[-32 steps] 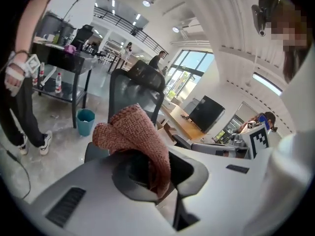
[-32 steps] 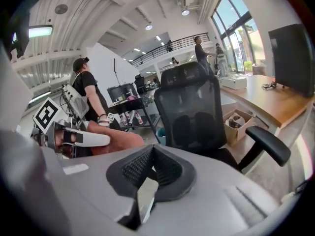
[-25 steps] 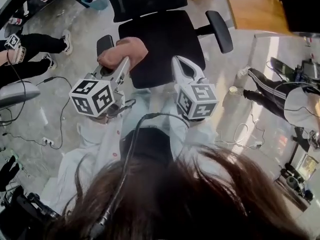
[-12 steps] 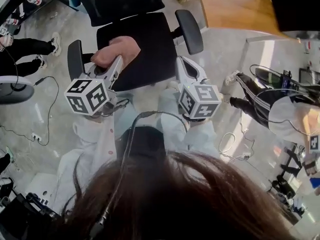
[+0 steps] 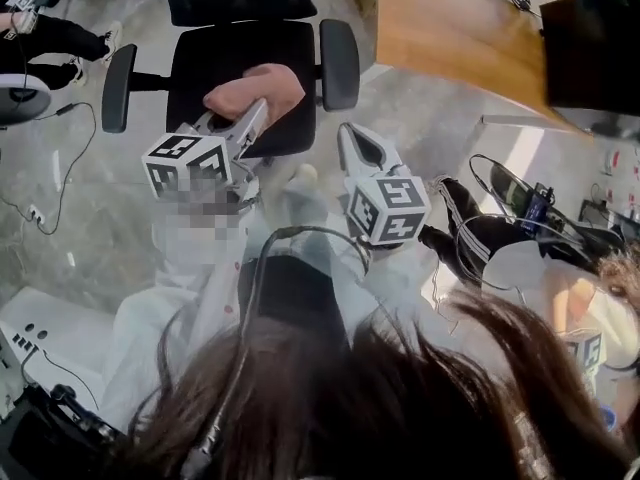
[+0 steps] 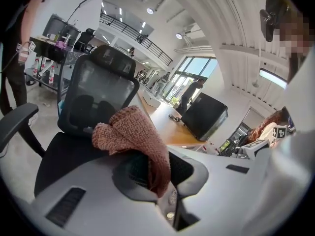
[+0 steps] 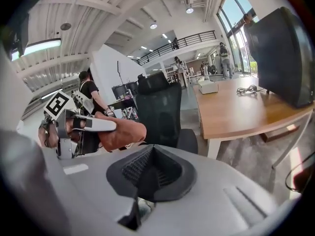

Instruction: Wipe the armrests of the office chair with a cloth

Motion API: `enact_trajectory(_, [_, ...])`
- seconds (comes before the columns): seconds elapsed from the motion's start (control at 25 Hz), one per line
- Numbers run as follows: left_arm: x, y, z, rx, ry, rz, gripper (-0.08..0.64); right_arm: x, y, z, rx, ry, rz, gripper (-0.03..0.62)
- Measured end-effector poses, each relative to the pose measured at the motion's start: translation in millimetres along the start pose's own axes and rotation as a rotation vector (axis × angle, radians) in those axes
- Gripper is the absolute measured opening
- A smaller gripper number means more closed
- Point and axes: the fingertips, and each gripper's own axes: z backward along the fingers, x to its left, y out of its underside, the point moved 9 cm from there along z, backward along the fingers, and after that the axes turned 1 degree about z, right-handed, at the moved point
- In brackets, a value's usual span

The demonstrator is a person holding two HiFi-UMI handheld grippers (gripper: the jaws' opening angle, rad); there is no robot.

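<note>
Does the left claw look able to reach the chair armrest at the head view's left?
Probably yes: the left claw, shut on the cloth, hangs over the seat, and nothing stands between it and that armrest.

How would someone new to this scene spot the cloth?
Find the black office chair on the grey floor. Over its seat the left gripper pinches the cloth: a bunched reddish-pink knit wad, the only soft warm-coloured thing against the black upholstery.
</note>
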Motion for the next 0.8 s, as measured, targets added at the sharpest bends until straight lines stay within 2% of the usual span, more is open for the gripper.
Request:
enact_trajectory(0.24, [-19.8,-11.6,-45.8,0.042,0.05,0.013,0.041,-11.9,11.4,11.2,0.016,0.0,-0.044,0.002])
enact_trajectory(0.36, [-21.3,-14.9,-80.4,0.061,0.045,0.008,0.042,-20.6,17.1,12.3,0.035,0.003,-0.054,0.002])
enact_trajectory(0.52, [-8.3,-16.3,-136.3,0.095,0.059,0.068,0.041,-33.4,24.7,1.0,0.075,0.002,-0.054,0.002])
enact_trajectory(0.8, [25.2,-39.6,-229.3,0.171,0.022,0.064,0.042,-46.7,27.2,-35.4,0.124,0.056,-0.087,0.002])
